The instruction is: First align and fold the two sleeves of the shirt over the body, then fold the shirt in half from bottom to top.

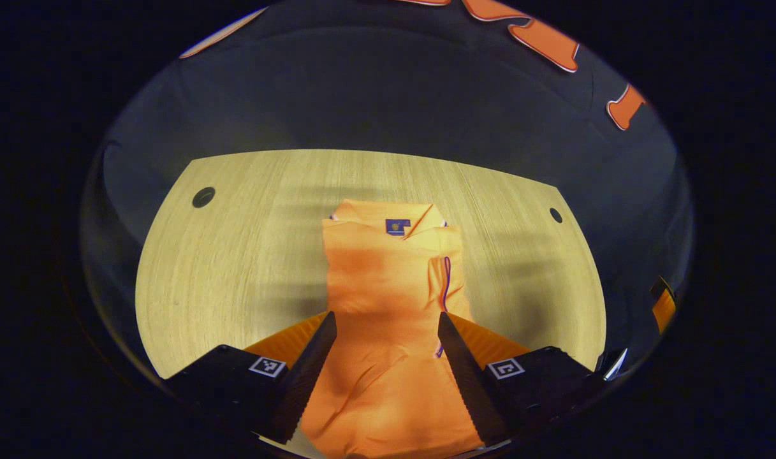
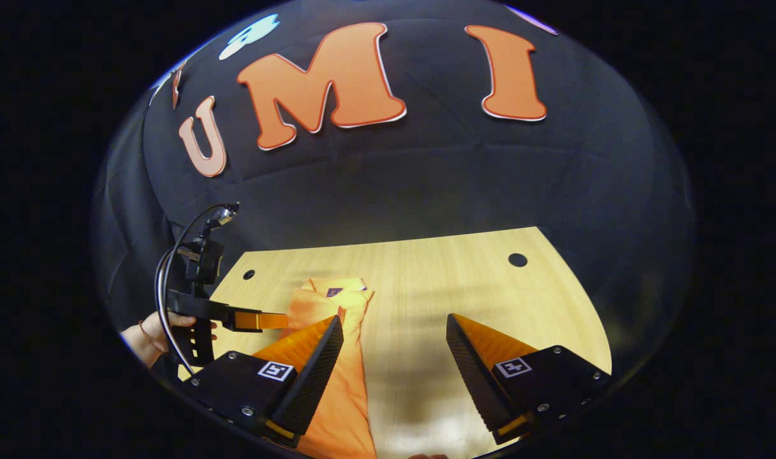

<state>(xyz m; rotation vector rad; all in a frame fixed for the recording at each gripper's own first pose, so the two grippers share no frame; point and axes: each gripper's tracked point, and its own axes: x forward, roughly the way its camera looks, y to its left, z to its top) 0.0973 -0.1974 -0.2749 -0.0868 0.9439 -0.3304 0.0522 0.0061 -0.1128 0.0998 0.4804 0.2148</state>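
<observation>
Shirt (image 1: 388,299), orange, lies lengthwise on the wooden tabletop (image 1: 234,255) with both sleeves already folded over its body and the collar at the far end. I see my left claw (image 1: 386,341) spread wide above the hem half, grasping nothing. My right claw (image 2: 394,344) is likewise released, hovering over bare tabletop just right of the shirt.

We see bare pale wooden tabletop (image 1: 234,268) on both sides of the narrow folded orange shirt (image 1: 388,280); above its near end hangs the left gripper (image 2: 263,320), the sole obstacle.
</observation>
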